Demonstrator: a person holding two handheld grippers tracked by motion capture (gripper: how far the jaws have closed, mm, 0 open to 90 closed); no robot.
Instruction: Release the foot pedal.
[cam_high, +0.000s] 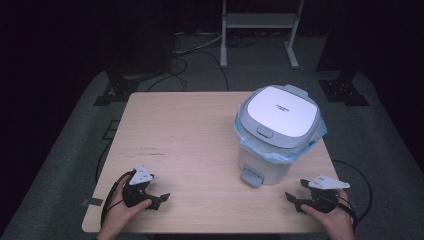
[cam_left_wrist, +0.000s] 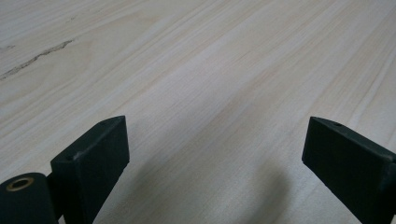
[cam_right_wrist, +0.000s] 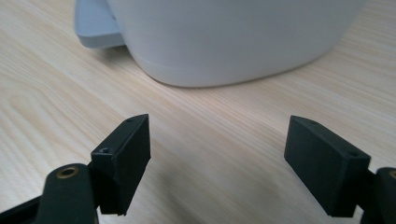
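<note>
**Tools rest apart near a lidded bin**

Right tool (cam_high: 296, 199) lies low over the near right corner of the surface (cam_high: 190, 130), held by a hand (cam_high: 336, 220) that comes in from the bottom edge. Its jaws stand wide apart with nothing between them, and they point toward the bin (cam_high: 272, 150), which stands just beyond them. In the right gripper view the bin's white rounded body (cam_right_wrist: 233, 42) rises close ahead of the two black jaws, with its grey foot pedal (cam_right_wrist: 95, 28) jutting out at the upper left, low over the wood.

Left tool (cam_high: 159, 199) sits at the near left of the surface, held by the other hand (cam_high: 122, 212). Its jaws are also spread wide and hold nothing; the left gripper view shows bare pale wood grain (cam_left_wrist: 210, 70) between and beyond them.

On the right half of the surface the bin stands upright. Its grey-rimmed white lid (cam_high: 279, 111) is down, and a pale blue liner (cam_high: 280, 152) is folded out around the rim below the lid. The pedal (cam_high: 251, 177) faces the near edge, between the two tools but much nearer the right one. Both tools are apart from the bin.
</note>
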